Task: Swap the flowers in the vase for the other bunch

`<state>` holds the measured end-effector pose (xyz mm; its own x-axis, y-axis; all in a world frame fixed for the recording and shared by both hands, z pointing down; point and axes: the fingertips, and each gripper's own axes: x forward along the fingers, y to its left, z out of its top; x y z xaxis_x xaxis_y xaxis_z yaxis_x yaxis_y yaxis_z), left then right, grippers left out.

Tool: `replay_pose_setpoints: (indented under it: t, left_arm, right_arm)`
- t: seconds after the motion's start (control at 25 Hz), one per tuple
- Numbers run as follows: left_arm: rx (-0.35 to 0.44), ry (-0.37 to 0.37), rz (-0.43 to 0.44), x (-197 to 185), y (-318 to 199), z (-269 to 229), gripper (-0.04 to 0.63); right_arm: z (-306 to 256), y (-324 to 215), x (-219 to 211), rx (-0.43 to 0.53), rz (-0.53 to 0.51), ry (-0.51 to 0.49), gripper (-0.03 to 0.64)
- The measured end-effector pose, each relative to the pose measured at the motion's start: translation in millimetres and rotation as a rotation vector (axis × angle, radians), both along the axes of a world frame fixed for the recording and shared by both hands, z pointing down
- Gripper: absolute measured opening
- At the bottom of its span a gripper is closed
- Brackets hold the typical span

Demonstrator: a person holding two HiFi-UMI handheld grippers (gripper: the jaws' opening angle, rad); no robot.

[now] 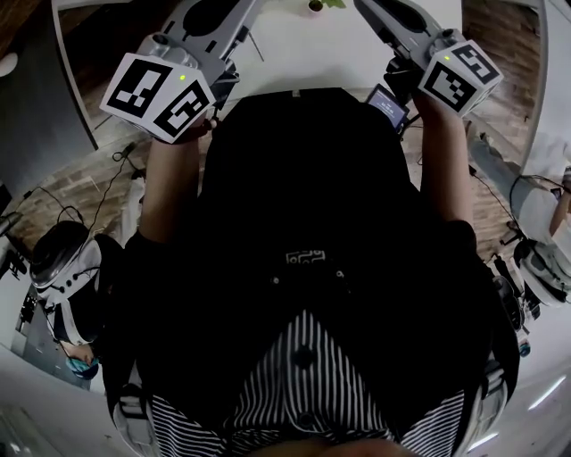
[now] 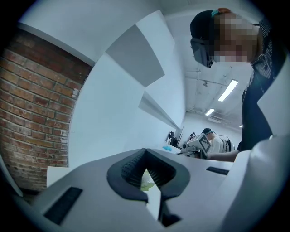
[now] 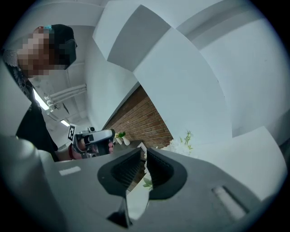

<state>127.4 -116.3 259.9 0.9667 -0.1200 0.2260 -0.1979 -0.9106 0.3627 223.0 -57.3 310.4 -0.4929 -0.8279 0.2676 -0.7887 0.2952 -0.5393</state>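
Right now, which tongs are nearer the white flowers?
Right, probably. In the right gripper view the white flowers show just past the tips of the right tongs, slightly to their right; the left tongs hang farther off on the opposite side.

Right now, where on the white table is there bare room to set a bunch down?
The bare white table between the left gripper and right gripper is free. The far edge is crowded by greenery; a small screen sits beside the right gripper.
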Motion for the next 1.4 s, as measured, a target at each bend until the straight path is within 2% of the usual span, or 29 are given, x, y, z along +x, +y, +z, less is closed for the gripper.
replay_pose_setpoints:
  t: [0.64, 0.88, 1.04, 1.2, 1.4]
  left_arm:
    - [-0.072, -0.024, -0.022, -29, -8, 30, 0.005]
    - [-0.095, -0.031, -0.037, -36, -8, 38, 0.005]
    - [-0.101, -0.036, -0.058, -39, -15, 45, 0.005]
    - [-0.079, -0.064, -0.078, -50, -21, 51, 0.005]
    - [-0.096, -0.075, -0.094, -55, -16, 58, 0.005]
  right_arm:
    - [62, 4, -14, -0.133, 0.005, 0.021, 0.163]
    - [105, 3, -16, -0.219, -0.007, 0.023, 0.223]
    - [139, -5, -11, -0.229, 0.005, 0.044, 0.267]
    - [155, -20, -11, -0.235, 0.016, 0.030, 0.276]
    - [183, -32, -12, -0.288, 0.001, 0.033, 0.276]
